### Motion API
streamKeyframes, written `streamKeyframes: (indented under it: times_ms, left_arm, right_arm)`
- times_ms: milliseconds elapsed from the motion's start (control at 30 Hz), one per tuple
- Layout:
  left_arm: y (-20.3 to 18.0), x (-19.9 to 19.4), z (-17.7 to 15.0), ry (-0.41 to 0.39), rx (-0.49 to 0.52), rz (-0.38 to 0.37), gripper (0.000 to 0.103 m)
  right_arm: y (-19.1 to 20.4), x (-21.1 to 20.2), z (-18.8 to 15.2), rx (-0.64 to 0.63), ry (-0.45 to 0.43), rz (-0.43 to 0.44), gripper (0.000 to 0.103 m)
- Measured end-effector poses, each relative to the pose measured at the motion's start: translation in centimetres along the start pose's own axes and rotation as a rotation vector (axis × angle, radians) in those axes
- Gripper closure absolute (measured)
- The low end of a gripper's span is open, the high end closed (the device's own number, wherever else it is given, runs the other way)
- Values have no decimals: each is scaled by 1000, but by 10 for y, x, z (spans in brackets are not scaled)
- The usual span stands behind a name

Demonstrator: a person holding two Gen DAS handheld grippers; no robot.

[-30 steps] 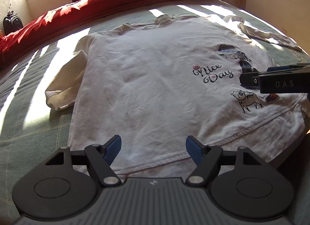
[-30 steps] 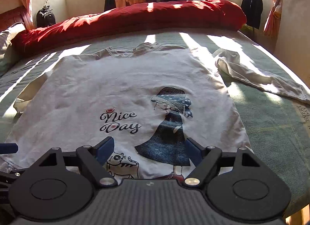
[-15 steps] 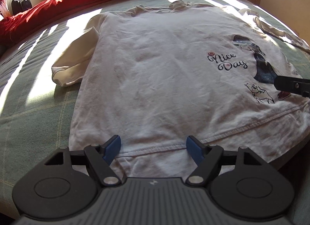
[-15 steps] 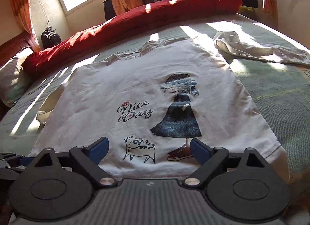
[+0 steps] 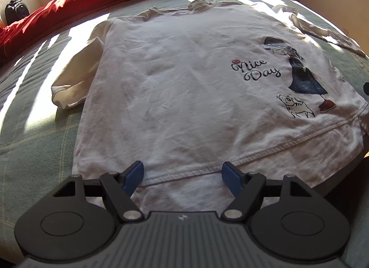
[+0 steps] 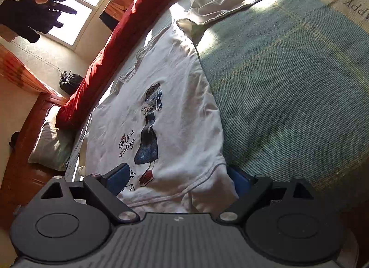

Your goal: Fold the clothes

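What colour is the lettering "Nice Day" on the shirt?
Black script with small pink accents on the white shirt; the lettering shows best in the left wrist view.

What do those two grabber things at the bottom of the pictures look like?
Both look alike. The left tongs and right tongs each have black angular plastic arms with silver screws, tipped with flat blue pads. Behind sit two round black discs and a grey ribbed body with a tiny white mark. No cables, hands or sleeves show.

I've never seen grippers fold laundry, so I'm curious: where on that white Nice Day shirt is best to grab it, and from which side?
Probably the stitched bottom hem, approached from the near edge of the bed. The shirt lies flat, and the hem hangs nearest both open grippers, giving a free edge to pinch.
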State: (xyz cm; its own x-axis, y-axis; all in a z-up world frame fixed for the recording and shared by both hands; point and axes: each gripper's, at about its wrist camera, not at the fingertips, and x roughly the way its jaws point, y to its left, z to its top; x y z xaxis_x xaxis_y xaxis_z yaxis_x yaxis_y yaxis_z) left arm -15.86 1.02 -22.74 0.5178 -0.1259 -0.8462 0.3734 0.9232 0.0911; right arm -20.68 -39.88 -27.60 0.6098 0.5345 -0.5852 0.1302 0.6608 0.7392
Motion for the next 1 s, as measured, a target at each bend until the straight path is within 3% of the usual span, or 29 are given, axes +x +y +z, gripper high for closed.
streamKeyframes:
  times_ms: [67, 200, 267, 433, 600, 700, 767, 900, 1000]
  left_arm:
    - [-1, -1, 1, 3, 5, 0, 27]
    - [-1, -4, 4, -2, 5, -6, 27]
    - [-5, -4, 7, -14, 18, -12, 27]
    - [-17, -7, 15, -44, 54, -29, 27]
    - [-28, -9, 23, -74, 89, -46, 27]
    - [-35, -10, 28, -93, 110, -56, 27]
    - [-34, -3, 25, -70, 109, -48, 27]
    - [-30, 9, 18, -29, 95, -36, 27]
    - [-25, -2, 23, -76, 75, -45, 27]
  right_arm:
    - [2, 1, -1, 9, 29, 9, 10]
    - [2, -18, 2, 120, 87, 142, 15]
    - [7, -32, 5, 129, 74, 190, 15]
    - [33, -53, 20, 28, -19, 27, 15]
    - [46, -18, 20, -6, 30, 5, 15]
    - [36, 1, 12, 7, 38, -88, 16]
    - [27, 9, 8, 16, 28, -154, 23]
    - [13, -1, 18, 52, -76, -174, 27]
    - [26, -9, 24, 19, -107, -229, 27]
